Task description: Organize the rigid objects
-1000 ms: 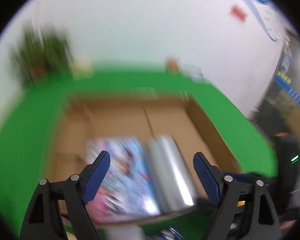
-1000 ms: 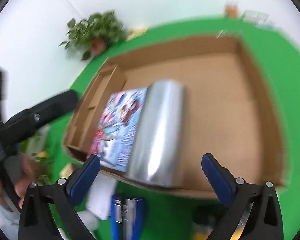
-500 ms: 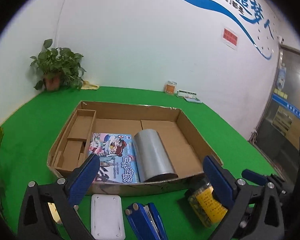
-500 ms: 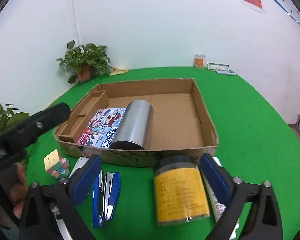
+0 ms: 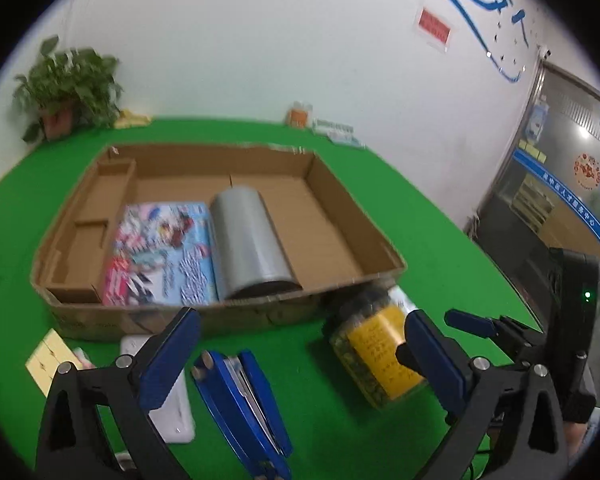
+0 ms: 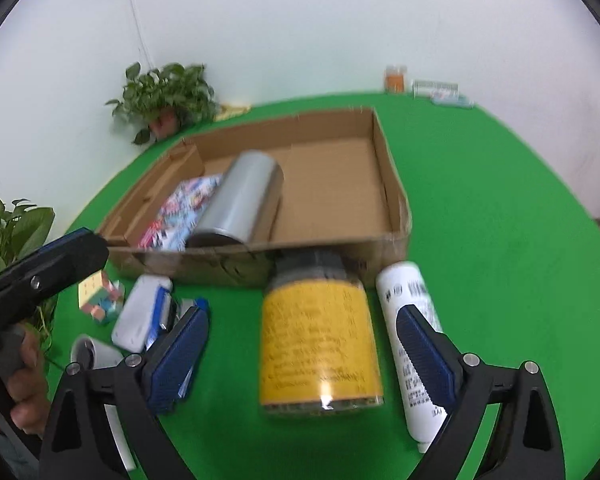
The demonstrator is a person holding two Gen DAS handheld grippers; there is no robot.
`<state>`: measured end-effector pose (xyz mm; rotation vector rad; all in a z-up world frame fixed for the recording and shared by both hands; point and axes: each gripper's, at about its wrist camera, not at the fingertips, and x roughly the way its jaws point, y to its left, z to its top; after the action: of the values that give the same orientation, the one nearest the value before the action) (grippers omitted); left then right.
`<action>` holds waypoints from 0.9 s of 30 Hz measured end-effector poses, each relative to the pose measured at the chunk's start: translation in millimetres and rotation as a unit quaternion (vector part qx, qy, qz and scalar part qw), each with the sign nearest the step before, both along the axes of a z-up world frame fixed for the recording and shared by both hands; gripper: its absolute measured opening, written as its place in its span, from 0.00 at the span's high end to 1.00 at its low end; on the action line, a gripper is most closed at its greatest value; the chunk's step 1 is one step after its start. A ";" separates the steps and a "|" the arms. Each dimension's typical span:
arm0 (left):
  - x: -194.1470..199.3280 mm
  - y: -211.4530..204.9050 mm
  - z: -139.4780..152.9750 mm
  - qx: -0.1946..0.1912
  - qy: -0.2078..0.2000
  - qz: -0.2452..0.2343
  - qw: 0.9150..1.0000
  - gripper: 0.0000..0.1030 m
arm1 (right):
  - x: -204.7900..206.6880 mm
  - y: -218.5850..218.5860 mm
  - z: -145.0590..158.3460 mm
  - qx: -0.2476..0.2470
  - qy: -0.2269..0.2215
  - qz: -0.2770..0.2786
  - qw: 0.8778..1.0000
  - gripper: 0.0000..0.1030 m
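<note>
Both views have dropped toward one yellow-labelled jar [image 6: 320,344]; right claw [image 6: 302,354] straddles it released, left claw [image 5: 300,356] released.

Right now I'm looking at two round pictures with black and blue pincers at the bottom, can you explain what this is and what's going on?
No robot here: a person holds a hand-held claw in each hand, each with a fisheye camera looking along its fingers. One picture is from the left claw, the other from the right claw. Both claws are open and hold nothing. On the green table stands a cardboard box containing a picture book and a silver cylinder. In front lie a yellow-labelled jar, between the right claw's fingers, a white bottle and a blue stapler.
</note>
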<state>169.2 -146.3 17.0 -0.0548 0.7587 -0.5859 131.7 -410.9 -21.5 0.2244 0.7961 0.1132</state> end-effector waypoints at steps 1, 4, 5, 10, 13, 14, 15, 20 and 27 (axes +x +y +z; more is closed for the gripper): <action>1.8 -1.1 -6.6 -0.004 0.019 0.000 1.000 0.01 | 1.2 -2.8 -7.3 0.006 0.012 0.004 1.000 0.07; 7.0 -2.9 -21.3 -0.022 0.068 -0.007 0.997 0.01 | 0.3 0.1 -28.9 0.030 0.037 0.032 0.998 0.18; 7.2 -4.5 -25.4 -0.028 0.086 -0.013 0.996 0.01 | 1.1 2.4 -34.1 0.021 0.042 0.035 0.998 0.23; 12.9 -8.3 -41.8 -0.061 0.157 -0.038 0.985 0.01 | 0.4 9.1 -39.3 0.004 0.046 0.037 0.998 0.28; 12.7 -14.6 -47.9 -0.082 0.196 -0.066 0.975 0.01 | -2.2 8.5 -36.9 -0.023 0.049 0.032 0.998 0.29; 12.3 -17.3 -48.6 -0.086 0.204 -0.074 0.972 0.01 | -4.9 9.7 -36.2 -0.039 0.047 0.030 0.998 0.29; 12.0 -21.0 -49.4 -0.093 0.212 -0.087 0.969 0.01 | -7.0 13.2 -32.8 -0.060 0.045 0.029 0.997 0.29; 19.4 -37.9 -60.0 -0.101 0.251 -0.117 0.955 0.01 | -27.3 33.3 -19.4 -0.032 0.011 0.111 0.993 0.19; 31.2 -42.2 -74.1 -0.075 0.283 -0.105 0.950 0.02 | -11.3 -7.7 -33.7 0.108 0.060 0.061 0.990 0.14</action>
<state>200.3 -188.6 -57.1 -0.2951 1.2878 -0.8458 120.4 -418.6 -55.2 0.3909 0.9187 0.3045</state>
